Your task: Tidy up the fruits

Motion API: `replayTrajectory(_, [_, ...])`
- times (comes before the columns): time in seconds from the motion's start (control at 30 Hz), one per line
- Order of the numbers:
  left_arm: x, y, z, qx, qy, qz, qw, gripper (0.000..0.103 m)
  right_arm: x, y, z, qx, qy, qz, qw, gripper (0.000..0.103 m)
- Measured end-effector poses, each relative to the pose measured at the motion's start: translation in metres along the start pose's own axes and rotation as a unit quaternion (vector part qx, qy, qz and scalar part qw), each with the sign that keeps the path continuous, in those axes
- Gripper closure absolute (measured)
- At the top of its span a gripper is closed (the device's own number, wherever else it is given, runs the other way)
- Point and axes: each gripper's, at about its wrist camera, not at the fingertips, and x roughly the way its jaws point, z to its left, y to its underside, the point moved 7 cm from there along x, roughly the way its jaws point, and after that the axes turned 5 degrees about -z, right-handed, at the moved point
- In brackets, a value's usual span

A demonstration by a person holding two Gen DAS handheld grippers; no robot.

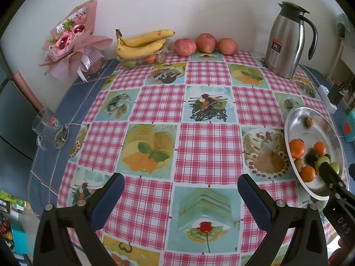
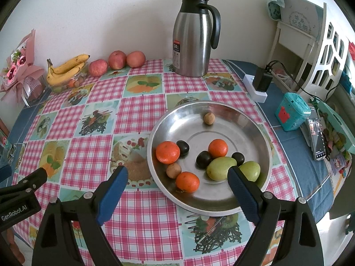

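A steel dish [image 2: 250,119] holds three oranges [image 2: 167,152], dark plums [image 2: 203,159], two green fruits [image 2: 219,169] and two small brown fruits [image 2: 209,118]. My right gripper [image 2: 177,185] is open and empty, hovering over the dish's near rim. The dish also shows in the left wrist view [image 1: 295,119]. My left gripper [image 1: 180,190] is open and empty above the tablecloth. Bananas [image 1: 142,43] lie on a clear tray of small fruits [image 1: 144,61] at the back. Three apples [image 1: 206,43] stand by the wall.
A steel thermos jug [image 2: 194,37] stands at the back. A pink bouquet [image 1: 71,44] and a glass mug [image 1: 47,130] are at the left. A power strip with adapter [image 2: 258,84], teal box [image 2: 291,112] and phone [image 2: 316,137] are at the right.
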Motion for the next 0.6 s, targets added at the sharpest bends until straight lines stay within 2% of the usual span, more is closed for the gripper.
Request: replayTrajectory(0.6, [-0.0005,-0.0001,-0.0022,0.0,0.002,0.0,1.0,0.0,0.0003,-0.0003,0.0003,0.001,0.0,0.0,1.0,0.012])
